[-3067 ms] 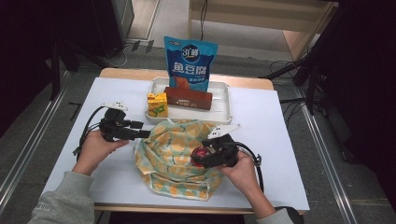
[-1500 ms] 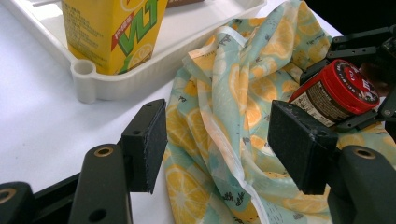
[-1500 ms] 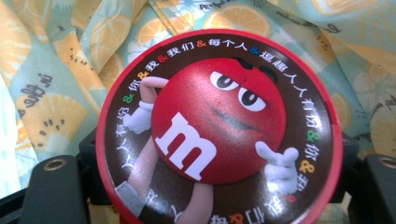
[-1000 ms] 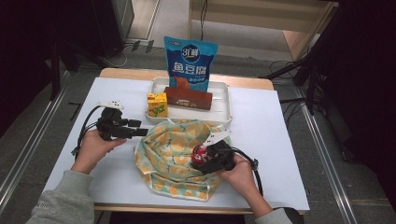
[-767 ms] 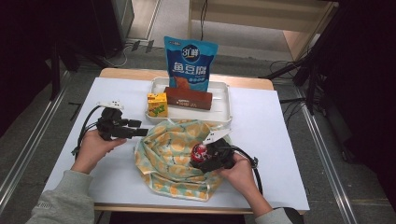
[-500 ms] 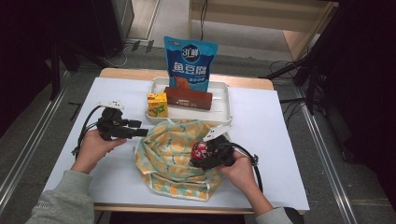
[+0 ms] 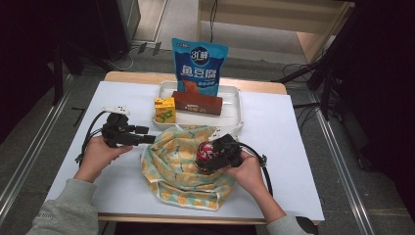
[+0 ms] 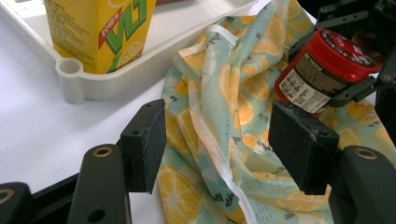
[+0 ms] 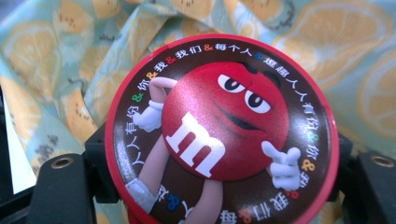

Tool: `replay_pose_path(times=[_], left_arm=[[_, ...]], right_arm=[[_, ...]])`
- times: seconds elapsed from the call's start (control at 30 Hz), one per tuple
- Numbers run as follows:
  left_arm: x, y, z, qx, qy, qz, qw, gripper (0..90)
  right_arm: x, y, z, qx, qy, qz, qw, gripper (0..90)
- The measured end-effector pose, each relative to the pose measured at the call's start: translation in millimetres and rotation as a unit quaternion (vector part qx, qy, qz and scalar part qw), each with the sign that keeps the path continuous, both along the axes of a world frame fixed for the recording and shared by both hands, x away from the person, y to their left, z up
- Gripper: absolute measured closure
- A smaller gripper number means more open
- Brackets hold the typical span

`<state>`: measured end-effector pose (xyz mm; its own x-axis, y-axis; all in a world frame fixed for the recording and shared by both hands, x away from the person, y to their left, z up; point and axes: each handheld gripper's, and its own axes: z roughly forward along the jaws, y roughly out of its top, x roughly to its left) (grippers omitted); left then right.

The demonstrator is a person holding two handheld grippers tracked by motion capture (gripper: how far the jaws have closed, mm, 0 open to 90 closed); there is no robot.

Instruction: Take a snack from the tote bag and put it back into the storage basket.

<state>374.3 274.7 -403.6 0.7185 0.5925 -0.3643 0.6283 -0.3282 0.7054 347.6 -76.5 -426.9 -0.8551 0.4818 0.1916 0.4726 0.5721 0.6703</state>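
A red candy can (image 7: 204,152) with a cartoon lid (image 9: 219,130) is clamped between the jaws of my right gripper (image 7: 215,155), held just above a green cloth printed with orange slices (image 7: 182,165). The left gripper view shows the can (image 8: 322,70) tilted on its side over the cloth (image 8: 233,102). My left gripper (image 7: 147,138) stands open at the cloth's left edge, and a folded hem of the cloth lies between its pads (image 8: 152,140) without being touched.
A white tray (image 7: 234,108) at the back holds a yellow juice carton (image 7: 165,109), a brown box (image 7: 197,103) and a tall blue snack bag (image 7: 198,66). The tray's corner (image 8: 70,70) is close to my left gripper. The white table (image 7: 293,137) has bare room at right.
My right gripper has carried the red can a little to the left and back over the cloth. The left gripper has stayed where it was, open.
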Motion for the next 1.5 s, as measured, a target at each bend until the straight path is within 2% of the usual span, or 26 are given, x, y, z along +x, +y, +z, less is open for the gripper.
replay_pose_path(times=[0.2,0.3,0.47,0.63,1.5], left_arm=[[0.0,0.5,0.1,0.001,0.001,0.001,1.0,37.1],[-0.2,1.1,0.8,0.011,-0.004,0.005,0.9999,36.8],[-0.3,4.4,2.9,0.005,-0.006,0.008,0.9999,36.5],[0.1,6.2,2.4,0.002,-0.002,0.008,1.0,36.5],[0.7,4.4,0.5,0.004,0.006,-0.002,1.0,36.1]], right_arm=[[6.4,3.1,5.9,0.007,0.0,0.001,1.0,25.8],[9.2,4.0,7.4,0.006,0.007,0.005,0.9999,25.8],[12.8,4.4,9.1,0.001,0.01,0.006,0.9999,25.8],[17.4,1.9,15.1,0.008,0.01,0.005,0.9999,25.9],[33.5,-4.5,44.8,0.014,0.006,-0.005,0.9999,25.9]])
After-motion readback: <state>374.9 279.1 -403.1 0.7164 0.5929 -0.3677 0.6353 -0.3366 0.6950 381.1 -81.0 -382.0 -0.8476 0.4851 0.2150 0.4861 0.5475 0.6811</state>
